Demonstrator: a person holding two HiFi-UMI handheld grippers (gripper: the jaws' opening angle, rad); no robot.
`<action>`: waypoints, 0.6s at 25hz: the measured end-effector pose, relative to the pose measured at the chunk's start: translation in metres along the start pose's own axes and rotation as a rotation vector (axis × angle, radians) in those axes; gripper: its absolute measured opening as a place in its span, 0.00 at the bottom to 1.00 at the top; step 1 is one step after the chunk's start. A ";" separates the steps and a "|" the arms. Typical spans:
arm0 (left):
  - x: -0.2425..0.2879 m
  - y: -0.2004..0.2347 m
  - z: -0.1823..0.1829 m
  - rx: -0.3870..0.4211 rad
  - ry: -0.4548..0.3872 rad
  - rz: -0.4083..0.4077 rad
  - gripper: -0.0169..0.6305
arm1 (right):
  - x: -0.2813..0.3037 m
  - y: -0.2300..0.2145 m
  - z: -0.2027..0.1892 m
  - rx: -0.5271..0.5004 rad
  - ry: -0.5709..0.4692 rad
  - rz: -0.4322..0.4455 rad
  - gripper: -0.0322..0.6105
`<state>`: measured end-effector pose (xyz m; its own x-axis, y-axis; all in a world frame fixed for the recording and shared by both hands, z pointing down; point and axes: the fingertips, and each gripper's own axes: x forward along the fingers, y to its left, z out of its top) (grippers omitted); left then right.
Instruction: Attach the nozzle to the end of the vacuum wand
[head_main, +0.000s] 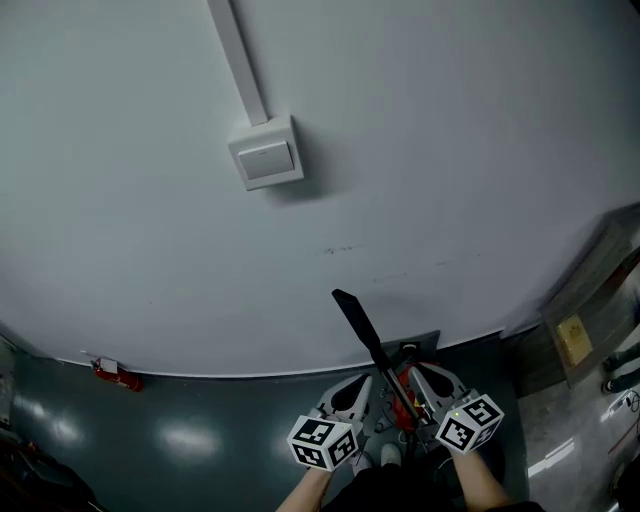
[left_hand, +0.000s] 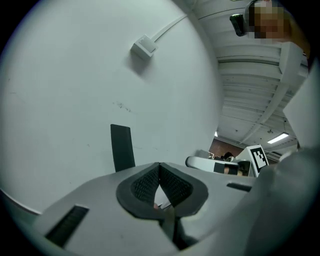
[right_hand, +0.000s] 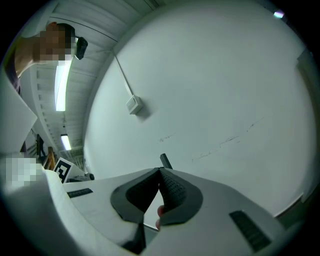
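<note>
Hand-held gripper (head_main: 366, 384) beside slim black nozzle (head_main: 358, 322)

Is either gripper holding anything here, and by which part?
Cannot be told. The left gripper and right gripper show jaw tips together with nothing seen between them, yet the black nozzle rises between the grippers, its base hidden.

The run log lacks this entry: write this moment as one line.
left gripper: shut | right gripper: shut | black nozzle: sticking up between the grippers | what holds it: unclear
</note>
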<state>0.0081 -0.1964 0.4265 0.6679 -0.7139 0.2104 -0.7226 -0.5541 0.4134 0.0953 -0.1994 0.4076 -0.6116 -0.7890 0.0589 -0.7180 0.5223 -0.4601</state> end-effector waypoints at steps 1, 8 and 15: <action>-0.002 -0.002 0.003 0.000 -0.005 0.001 0.03 | -0.002 0.001 0.000 0.001 -0.002 -0.001 0.08; -0.010 -0.008 0.024 -0.027 -0.051 0.008 0.03 | -0.012 0.007 0.001 0.036 -0.002 -0.013 0.08; -0.016 -0.002 0.037 -0.041 -0.075 0.016 0.03 | -0.008 0.010 -0.005 0.048 0.012 -0.002 0.08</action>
<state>-0.0077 -0.1998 0.3900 0.6397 -0.7537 0.1508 -0.7242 -0.5252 0.4470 0.0915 -0.1858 0.4072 -0.6144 -0.7858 0.0706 -0.7028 0.5044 -0.5016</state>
